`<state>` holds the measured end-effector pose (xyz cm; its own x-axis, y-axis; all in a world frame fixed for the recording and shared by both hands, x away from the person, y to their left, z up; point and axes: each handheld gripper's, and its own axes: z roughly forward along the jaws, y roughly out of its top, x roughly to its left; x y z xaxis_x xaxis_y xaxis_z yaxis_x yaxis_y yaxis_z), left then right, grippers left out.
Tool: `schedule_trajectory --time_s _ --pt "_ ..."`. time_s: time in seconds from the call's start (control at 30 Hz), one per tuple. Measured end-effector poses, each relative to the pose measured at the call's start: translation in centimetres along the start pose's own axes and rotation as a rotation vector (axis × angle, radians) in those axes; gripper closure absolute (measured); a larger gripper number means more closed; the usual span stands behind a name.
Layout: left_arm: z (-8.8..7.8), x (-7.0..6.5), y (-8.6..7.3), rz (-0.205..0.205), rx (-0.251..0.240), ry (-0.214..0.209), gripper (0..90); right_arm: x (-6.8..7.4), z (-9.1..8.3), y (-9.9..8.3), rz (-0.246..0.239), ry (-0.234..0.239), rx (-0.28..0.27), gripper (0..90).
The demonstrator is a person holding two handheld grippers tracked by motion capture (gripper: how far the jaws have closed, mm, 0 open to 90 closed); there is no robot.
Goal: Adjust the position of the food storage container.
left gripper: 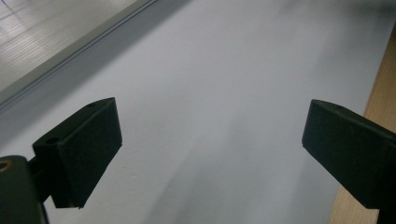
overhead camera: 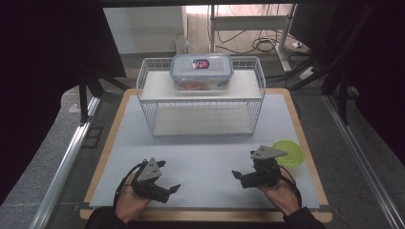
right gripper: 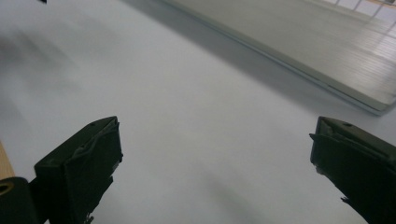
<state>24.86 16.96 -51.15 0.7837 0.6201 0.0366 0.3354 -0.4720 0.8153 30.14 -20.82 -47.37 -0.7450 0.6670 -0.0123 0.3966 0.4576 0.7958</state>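
A white wire rack point(overhead camera: 200, 102) with two shelves stands at the back middle of the grey mat point(overhead camera: 205, 162). On its top shelf sits a clear food box with a blue-rimmed lid point(overhead camera: 201, 71); something orange shows inside it. My left gripper point(overhead camera: 170, 176) rests low over the mat at the front left, jaws wide apart and empty, as the left gripper view point(left gripper: 210, 144) confirms. At the front right my right gripper point(overhead camera: 242, 164) is open too, with bare mat between its jaws point(right gripper: 215, 154). The two grippers point toward each other.
A small green bowl point(overhead camera: 289, 151) lies on the mat just right of my right gripper. The rack's bottom shelf point(left gripper: 46, 37) point(right gripper: 303, 42) edges both gripper views. The mat sits on a wooden board point(overhead camera: 110, 143). Black frames and cables stand beyond the table.
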Motion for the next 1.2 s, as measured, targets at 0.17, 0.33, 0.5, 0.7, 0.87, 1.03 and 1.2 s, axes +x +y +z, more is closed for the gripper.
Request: schedule_trajectory --time_s 0.17,0.33,0.5,0.7,0.87,1.03,1.2 --pt "0.1 0.1 -0.1 0.001 0.010 -0.001 4.9 -1.3 -1.0 0.2 0.032 -0.060 0.001 4.2" --pt "0.0 -0.1 0.0 0.017 -0.006 0.004 5.5 -2.7 -2.5 0.3 0.056 -0.136 -0.005 25.8" --pt "-0.3 -0.3 0.2 0.036 -0.034 0.007 6.1 -4.3 -4.0 0.1 0.084 -0.189 -0.014 42.7" --pt "-0.2 -0.2 0.1 0.037 -0.025 0.009 6.1 -5.9 -5.5 0.0 0.105 -0.234 -0.007 57.2" --pt "-0.3 -0.2 0.1 0.041 -0.028 0.007 6.1 -7.3 -6.5 -0.3 0.124 -0.315 -0.004 71.0" --pt "-0.2 -0.3 0.1 0.042 -0.027 0.006 6.1 -9.0 -7.5 -0.9 0.168 -0.356 0.006 86.7" --pt "-0.1 -0.3 0.1 0.047 -0.024 0.008 6.1 -10.8 -8.8 -1.7 0.215 -0.420 -0.006 90.0"
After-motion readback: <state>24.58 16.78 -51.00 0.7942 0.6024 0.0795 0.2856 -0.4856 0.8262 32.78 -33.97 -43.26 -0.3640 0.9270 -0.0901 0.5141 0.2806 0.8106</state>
